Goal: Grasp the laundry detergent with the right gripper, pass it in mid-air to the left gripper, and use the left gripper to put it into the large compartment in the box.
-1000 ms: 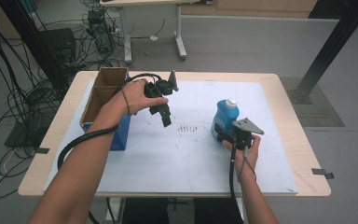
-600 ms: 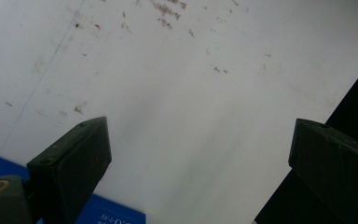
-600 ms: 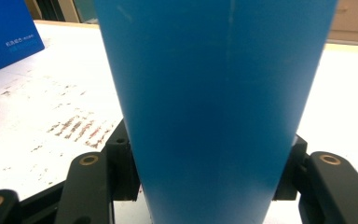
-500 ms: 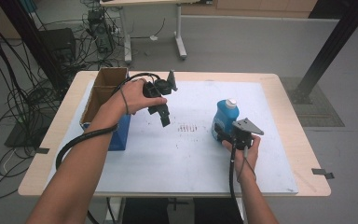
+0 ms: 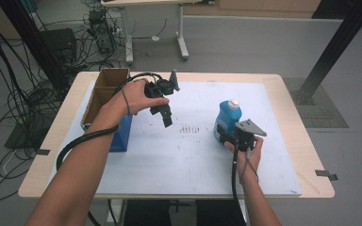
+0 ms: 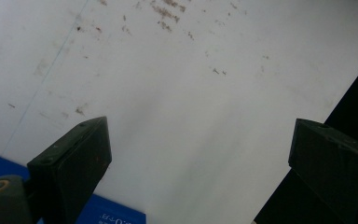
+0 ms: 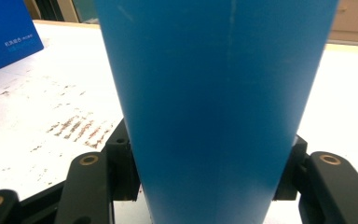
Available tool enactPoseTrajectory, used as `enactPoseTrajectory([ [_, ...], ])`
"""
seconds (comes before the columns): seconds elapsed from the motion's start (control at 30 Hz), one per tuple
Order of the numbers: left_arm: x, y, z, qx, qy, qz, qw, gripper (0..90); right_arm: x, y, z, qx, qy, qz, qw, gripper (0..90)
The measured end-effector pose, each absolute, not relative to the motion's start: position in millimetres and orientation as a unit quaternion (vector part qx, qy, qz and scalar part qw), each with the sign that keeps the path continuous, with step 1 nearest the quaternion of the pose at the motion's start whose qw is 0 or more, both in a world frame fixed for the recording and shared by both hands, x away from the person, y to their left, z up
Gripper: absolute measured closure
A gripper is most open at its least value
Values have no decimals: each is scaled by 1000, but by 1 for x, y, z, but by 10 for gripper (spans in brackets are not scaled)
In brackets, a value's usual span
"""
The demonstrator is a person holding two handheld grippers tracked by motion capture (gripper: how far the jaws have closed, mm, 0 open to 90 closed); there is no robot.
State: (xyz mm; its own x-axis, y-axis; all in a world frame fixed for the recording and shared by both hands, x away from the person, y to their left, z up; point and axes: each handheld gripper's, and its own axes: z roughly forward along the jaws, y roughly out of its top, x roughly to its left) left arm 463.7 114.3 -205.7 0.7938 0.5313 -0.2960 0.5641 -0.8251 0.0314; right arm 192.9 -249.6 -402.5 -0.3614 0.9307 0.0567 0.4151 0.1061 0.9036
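Nothing has shifted since the earlier frames: the blue bottle [image 5: 227, 120] stands upright in the same spot, right of the desk's [image 5: 283, 174] centre and nearer its right edge than its left, and both hands sit where they were. The right tool [image 5: 226, 136] is clamped on the bottle's lower body, a jaw pressed to each side. To do the step well, I judge the grip should stay low and square and the lift go straight up, so the tall bottle doesn't tip. The left tool [image 5: 166, 117] hangs above the desk left of centre, jaws spread wide and empty, beside the open cardboard box [image 5: 104, 92] at the left edge. The bottle's label and cap are cut off in the right gripper view, and the box's inside is hard to make out.
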Motion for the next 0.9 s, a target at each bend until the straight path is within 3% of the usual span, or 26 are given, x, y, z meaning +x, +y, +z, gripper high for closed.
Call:
enactPoseTrajectory([
  [0.9, 462, 116, -203, 944, 292, -137, 65, 63, 192, -249, -403, 489, 687, 456, 286, 418],
])
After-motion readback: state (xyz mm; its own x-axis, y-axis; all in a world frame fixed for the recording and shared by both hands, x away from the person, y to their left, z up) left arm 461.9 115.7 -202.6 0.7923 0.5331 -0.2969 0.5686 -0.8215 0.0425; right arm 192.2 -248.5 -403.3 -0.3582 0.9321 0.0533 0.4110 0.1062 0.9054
